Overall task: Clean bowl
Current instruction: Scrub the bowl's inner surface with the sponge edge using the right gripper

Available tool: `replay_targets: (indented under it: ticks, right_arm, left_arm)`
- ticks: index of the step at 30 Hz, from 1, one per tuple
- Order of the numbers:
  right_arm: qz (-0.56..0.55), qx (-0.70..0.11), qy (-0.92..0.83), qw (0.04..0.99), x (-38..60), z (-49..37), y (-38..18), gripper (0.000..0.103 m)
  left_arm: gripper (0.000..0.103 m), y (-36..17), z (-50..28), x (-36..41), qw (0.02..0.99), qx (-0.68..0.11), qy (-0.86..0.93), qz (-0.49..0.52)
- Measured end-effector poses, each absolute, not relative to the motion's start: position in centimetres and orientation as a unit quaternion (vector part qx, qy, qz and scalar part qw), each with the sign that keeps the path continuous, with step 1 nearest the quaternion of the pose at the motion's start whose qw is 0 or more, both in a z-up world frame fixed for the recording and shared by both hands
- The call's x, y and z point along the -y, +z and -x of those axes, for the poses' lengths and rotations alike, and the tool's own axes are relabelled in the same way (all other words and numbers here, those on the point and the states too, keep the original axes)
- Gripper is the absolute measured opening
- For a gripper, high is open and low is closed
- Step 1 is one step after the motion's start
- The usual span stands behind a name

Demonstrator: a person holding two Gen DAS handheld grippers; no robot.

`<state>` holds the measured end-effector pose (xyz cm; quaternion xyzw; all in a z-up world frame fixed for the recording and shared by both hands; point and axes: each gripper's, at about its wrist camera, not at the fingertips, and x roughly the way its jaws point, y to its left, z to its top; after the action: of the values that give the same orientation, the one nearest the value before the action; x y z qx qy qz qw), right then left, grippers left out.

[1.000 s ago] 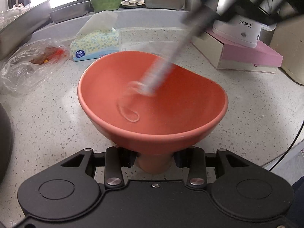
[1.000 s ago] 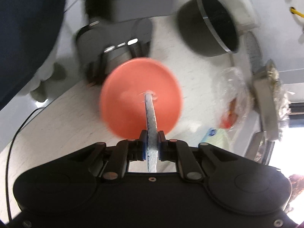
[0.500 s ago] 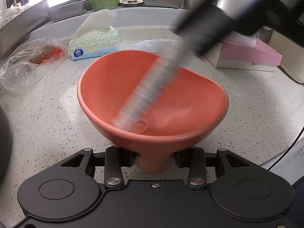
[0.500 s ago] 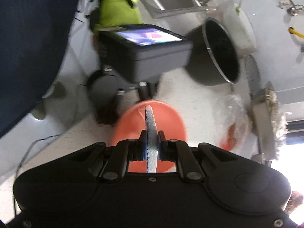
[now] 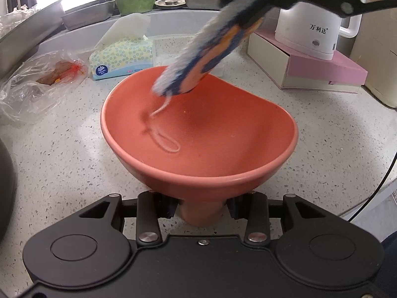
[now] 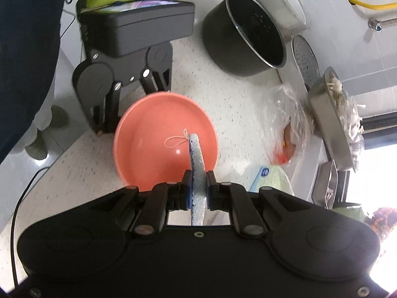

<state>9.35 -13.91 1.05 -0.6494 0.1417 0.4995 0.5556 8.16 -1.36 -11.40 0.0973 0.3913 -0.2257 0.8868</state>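
A salmon-orange footed bowl (image 5: 211, 149) stands tilted over the speckled counter. My left gripper (image 5: 202, 208) is shut on its foot from both sides. My right gripper (image 6: 197, 193) is shut on a flat scrubbing pad (image 6: 196, 159), white and blue with an orange face. In the left wrist view the pad (image 5: 208, 54) hangs over the bowl's far rim, its tip just inside. A thin string loop (image 5: 165, 141) trails from the pad and lies on the bowl's inner wall. The right gripper (image 5: 250, 5) comes in from the upper right.
Behind the bowl lie a tissue pack (image 5: 121, 57) and a plastic bag (image 5: 42, 84). A white kettle (image 5: 310, 34) sits on a pink box (image 5: 322, 72) at right. A black pot (image 6: 248, 39) and steel trays (image 6: 330, 116) stand nearby. A cable (image 5: 377, 188) runs along the counter's edge.
The pad was sweeping low inside the bowl; now it is lifted back to the far rim, with only its string touching inside. The bowl and left gripper have not moved.
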Motion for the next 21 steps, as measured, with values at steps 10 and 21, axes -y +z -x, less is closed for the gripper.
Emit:
replay_targets:
  ticks: [10,21]
  right_arm:
    - [0.636,-0.155,0.542,0.527,14.1,-5.6,0.8,0.012]
    - [0.643,-0.119,0.533,0.537,10.2,-6.9,0.2,0.012]
  left_arm:
    - [0.038,-11.3,-8.1,1.4,0.886,-0.391,-0.228,-0.100]
    - [0.038,-11.4,-8.2,1.3,0.883,-0.394,-0.233,-0.101]
